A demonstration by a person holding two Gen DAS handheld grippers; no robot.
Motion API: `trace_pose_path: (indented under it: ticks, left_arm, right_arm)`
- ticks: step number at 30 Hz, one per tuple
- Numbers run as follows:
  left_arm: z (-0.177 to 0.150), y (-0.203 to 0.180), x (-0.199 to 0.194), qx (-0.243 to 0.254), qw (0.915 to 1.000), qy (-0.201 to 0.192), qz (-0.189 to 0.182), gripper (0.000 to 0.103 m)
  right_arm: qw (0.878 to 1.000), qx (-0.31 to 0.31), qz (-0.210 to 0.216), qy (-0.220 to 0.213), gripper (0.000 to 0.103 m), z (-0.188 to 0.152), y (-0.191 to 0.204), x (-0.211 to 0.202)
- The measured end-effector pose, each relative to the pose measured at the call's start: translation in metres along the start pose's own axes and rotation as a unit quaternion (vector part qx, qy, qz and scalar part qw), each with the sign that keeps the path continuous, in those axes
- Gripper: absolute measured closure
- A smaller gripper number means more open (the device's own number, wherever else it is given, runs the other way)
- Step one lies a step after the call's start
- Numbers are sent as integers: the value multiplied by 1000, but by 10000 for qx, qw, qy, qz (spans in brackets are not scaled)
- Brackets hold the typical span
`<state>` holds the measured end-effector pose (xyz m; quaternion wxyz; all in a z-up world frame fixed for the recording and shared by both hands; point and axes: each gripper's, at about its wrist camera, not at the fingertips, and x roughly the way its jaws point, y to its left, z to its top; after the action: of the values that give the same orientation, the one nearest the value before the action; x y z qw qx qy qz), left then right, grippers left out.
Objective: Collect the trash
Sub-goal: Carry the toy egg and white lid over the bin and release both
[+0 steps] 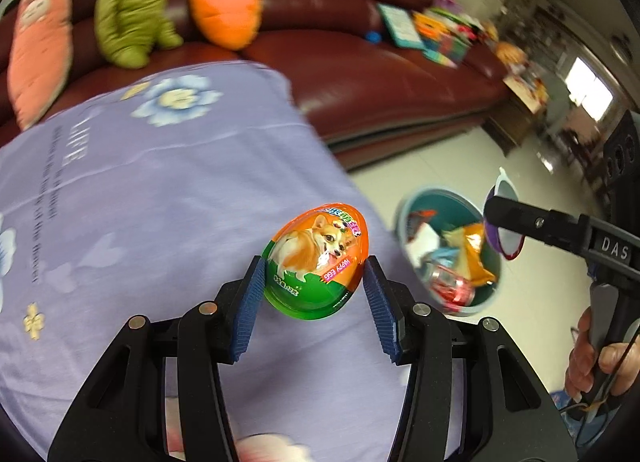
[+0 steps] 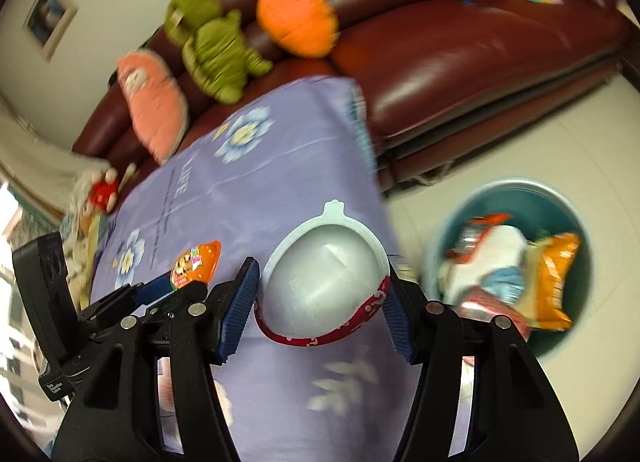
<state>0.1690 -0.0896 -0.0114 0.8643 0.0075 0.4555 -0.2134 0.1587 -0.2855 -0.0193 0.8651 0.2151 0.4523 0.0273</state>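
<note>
1. The left gripper [image 1: 314,282] pinches the toy egg package [image 1: 316,262] between its blue fingers [image 1: 250,302], above the lavender tabletop [image 1: 160,201].
2. The right gripper [image 2: 320,294] pinches the grey egg-shaped shell [image 2: 320,278], held across its short axis.
3. The teal trash bin [image 2: 576,197] stands on the floor, right of both grippers; the right gripper is nearer.
4. Judgement: both items need carrying rightward over the bin.
</note>
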Motion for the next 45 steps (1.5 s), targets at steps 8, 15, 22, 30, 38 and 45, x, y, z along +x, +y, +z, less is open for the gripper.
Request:
trace_pose_path:
  ticks: [8, 15, 22, 30, 38, 45]
  left_arm:
    - [12, -82, 38, 582, 9974, 278, -306, 52]
    - [17, -128, 73, 905, 9936, 555, -390, 52]
    - [19, -157, 102, 1057, 9904, 766, -454, 52]
    - [21, -173, 131, 1078, 9877, 960, -595, 52]
    - [25, -172, 147, 1104, 9860, 1062, -661, 52]
    - [29, -176, 158, 1069, 9851, 1116, -754, 43]
  right_arm:
    - [9961, 715, -265, -435, 46, -2, -90, -44]
    - [9928, 1046, -296, -497, 46, -4, -133, -49]
    - [9914, 1214, -288, -384, 46, -5, -157, -39]
    - [9903, 1293, -396, -325, 46, -1, -176, -34]
    - [9893, 1362, -443, -264, 46, -1, -183, -27]
    - [9881, 1425, -522, -258, 46, -2, -186, -26]
